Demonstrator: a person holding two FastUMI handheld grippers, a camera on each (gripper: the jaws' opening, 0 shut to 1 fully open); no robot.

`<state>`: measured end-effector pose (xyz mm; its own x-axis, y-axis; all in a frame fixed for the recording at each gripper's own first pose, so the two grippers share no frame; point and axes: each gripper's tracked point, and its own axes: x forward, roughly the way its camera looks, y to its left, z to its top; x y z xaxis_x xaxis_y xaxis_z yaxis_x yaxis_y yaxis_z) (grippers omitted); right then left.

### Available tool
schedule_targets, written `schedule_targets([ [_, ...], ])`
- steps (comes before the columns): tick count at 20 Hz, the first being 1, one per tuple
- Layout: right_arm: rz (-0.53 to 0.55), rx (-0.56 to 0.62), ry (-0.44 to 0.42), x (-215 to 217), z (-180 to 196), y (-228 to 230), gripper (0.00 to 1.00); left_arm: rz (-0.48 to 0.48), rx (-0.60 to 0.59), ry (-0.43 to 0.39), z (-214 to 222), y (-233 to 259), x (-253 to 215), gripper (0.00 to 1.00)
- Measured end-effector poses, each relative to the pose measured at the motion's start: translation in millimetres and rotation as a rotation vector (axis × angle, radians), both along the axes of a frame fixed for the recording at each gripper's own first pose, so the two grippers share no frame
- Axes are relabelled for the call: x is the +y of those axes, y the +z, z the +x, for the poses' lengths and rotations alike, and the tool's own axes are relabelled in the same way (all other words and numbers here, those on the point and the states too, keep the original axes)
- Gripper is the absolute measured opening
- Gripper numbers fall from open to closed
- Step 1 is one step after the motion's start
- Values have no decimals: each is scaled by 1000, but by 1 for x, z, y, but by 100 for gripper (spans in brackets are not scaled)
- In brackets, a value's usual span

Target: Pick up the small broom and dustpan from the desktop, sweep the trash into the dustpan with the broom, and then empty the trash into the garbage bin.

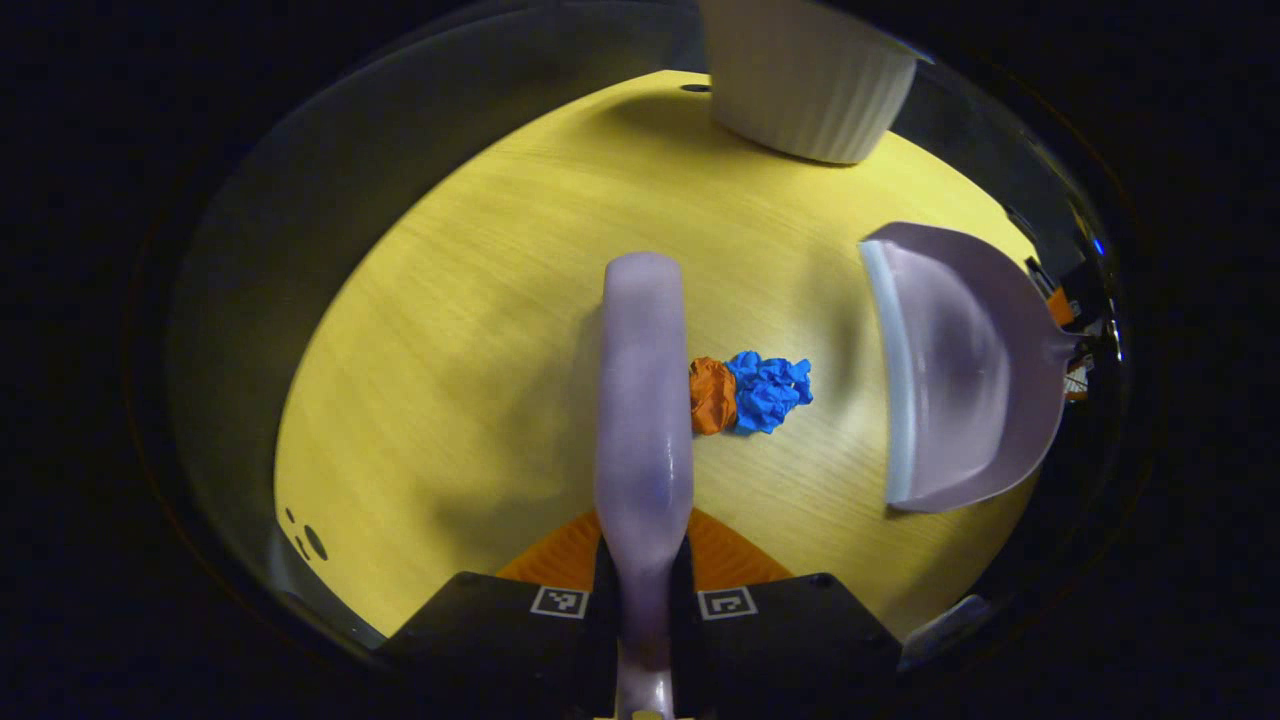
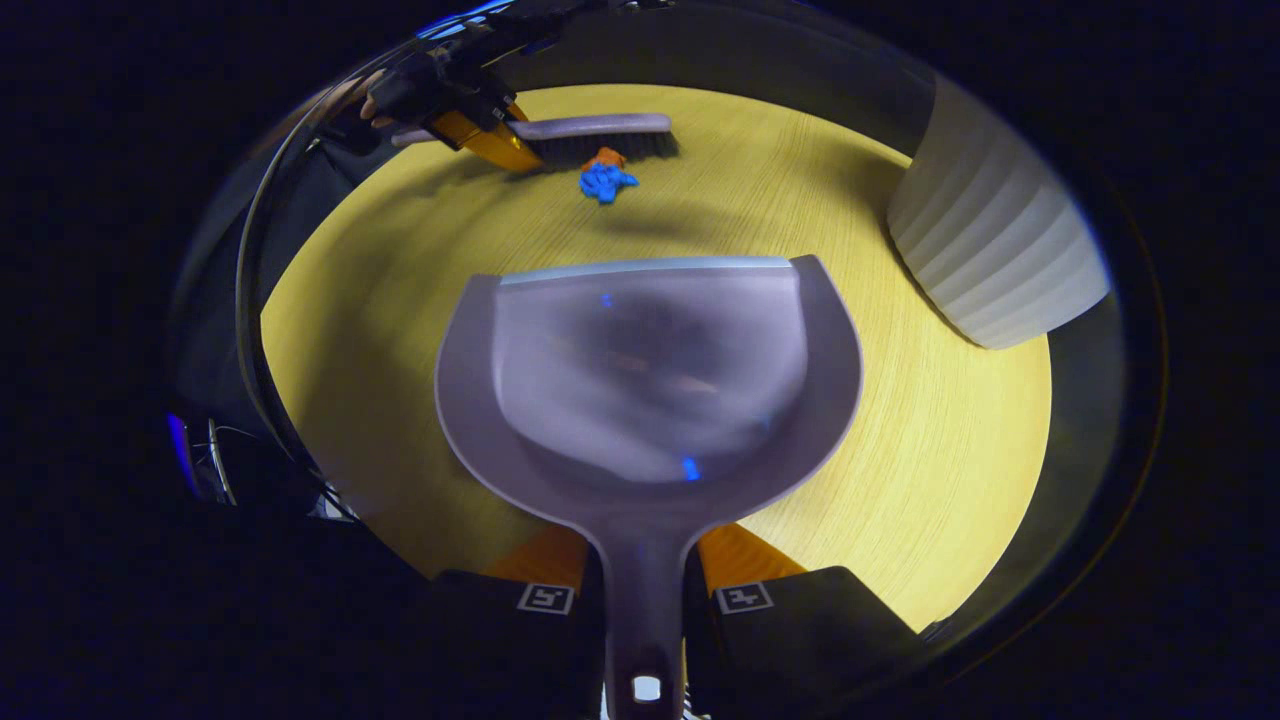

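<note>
Broom pinched at its stiff handle by left hand-held gripper, right hand-held gripper pinching dustpan handle — crumpled paper trash looks light, easily scattered.

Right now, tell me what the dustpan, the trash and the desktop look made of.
Dustpan: smooth lilac plastic, likely; glossy sheen, moulded rim. Trash: crumpled paper by its creases, one blue wad, one orange. Desktop: pale wood grain, possibly laminate.

I see my left gripper with both fingers pressed on the broom handle, which runs straight ahead between them. My right gripper is clamped likewise on the dustpan handle, pan forward of the fingertips.
</note>
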<state>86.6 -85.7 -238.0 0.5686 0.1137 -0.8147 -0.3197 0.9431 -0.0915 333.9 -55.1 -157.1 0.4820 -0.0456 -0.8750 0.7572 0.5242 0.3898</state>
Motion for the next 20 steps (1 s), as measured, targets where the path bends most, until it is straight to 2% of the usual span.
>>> schedule_targets([
  [5,-38,-14,39,-6,-1,-1,36,-25,137,-57,-61,-26,-37,25],
  [6,-45,-27,43,-6,0,1,33,-47,173,-54,-76,-33,-50,25],
  [8,-48,-44,49,-5,0,-4,36,-77,250,-64,-119,-55,-75,26],
  [10,-25,-31,35,-5,-2,-4,39,-65,247,-101,-147,-75,-94,25],
  [11,-18,-36,31,-6,0,-2,36,-65,244,-110,-158,-81,-101,25],
  [14,-32,-58,35,-7,10,-9,36,-133,210,-34,-174,-78,-102,25],
  [17,-26,-61,31,-11,12,-18,36,-252,130,55,-188,-63,-95,27],
  [20,-23,-77,31,-14,12,-19,36,-377,44,163,-202,-34,-66,25],
])
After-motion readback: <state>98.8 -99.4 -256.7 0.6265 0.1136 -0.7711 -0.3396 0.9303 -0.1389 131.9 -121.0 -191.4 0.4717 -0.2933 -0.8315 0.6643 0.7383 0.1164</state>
